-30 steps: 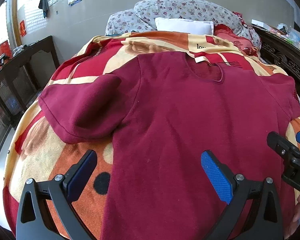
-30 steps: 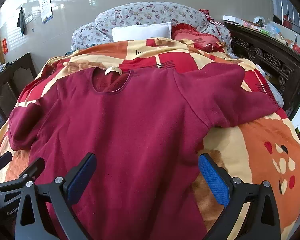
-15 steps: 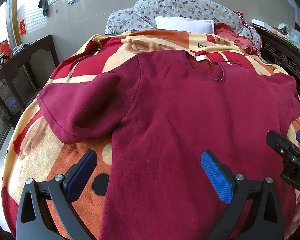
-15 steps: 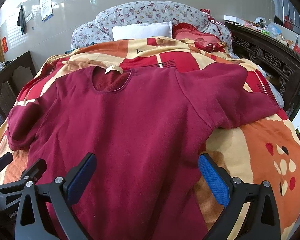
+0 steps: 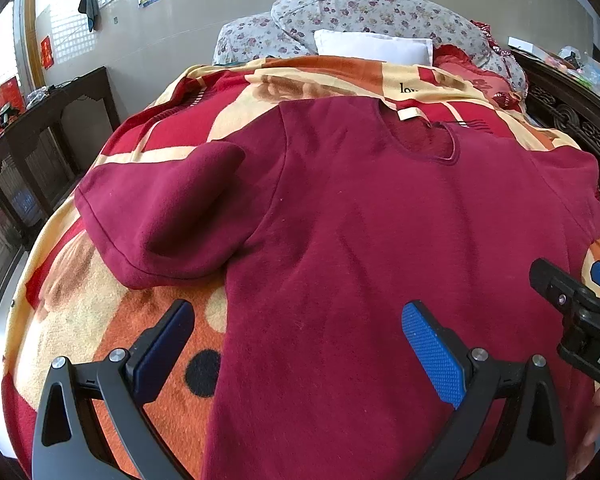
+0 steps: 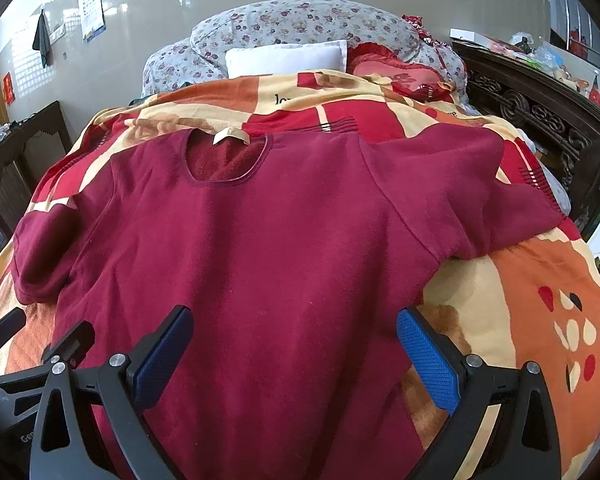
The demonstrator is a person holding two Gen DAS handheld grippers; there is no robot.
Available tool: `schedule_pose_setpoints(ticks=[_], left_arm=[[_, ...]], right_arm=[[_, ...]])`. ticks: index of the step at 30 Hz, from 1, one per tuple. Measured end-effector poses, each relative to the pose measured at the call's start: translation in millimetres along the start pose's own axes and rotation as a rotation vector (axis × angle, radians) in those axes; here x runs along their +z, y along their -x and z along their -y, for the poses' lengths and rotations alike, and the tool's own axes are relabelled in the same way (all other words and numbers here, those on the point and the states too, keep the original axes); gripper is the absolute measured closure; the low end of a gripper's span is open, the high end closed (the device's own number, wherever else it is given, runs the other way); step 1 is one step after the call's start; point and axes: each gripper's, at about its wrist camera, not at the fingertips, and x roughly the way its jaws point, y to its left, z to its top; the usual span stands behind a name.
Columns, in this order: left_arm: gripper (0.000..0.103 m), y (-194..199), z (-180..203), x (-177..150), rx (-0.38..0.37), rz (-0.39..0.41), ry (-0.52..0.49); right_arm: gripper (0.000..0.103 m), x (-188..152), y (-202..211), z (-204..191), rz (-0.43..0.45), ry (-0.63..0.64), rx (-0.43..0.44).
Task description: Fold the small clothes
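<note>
A dark red short-sleeved shirt [image 5: 372, 240] lies spread flat, front up, collar away from me, on a patterned blanket [image 5: 80, 320]. It also shows in the right wrist view [image 6: 260, 260]. My left gripper [image 5: 296, 344] is open and empty, low over the shirt's lower left side edge. My right gripper [image 6: 296, 344] is open and empty, low over the shirt's lower right side edge. Each gripper shows at the edge of the other's view: the right one [image 5: 580, 304], the left one [image 6: 32, 340]. The left sleeve [image 5: 164, 216] and right sleeve [image 6: 480, 192] lie spread out.
The red, orange and cream blanket [image 6: 540, 320] covers a bed. Floral pillows [image 5: 360, 16] and a white pillow [image 5: 372, 46] lie at the head. Dark carved wooden furniture [image 6: 540, 112] stands on the right, a dark wooden cabinet [image 5: 40, 140] on the left.
Both grippers have edged slightly forward and upward over the shirt; the shirt itself has not moved and both grippers stay open.
</note>
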Motion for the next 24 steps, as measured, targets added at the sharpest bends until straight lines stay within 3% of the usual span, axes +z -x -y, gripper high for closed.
schedule_pose_setpoints(ticks=[24], left_arm=[[0.0, -6.9, -1.9, -0.1, 0.014, -0.035, -0.003]], right_arm=[[0.0, 2.0, -14.7, -9.2, -0.022, -0.006, -0.007]])
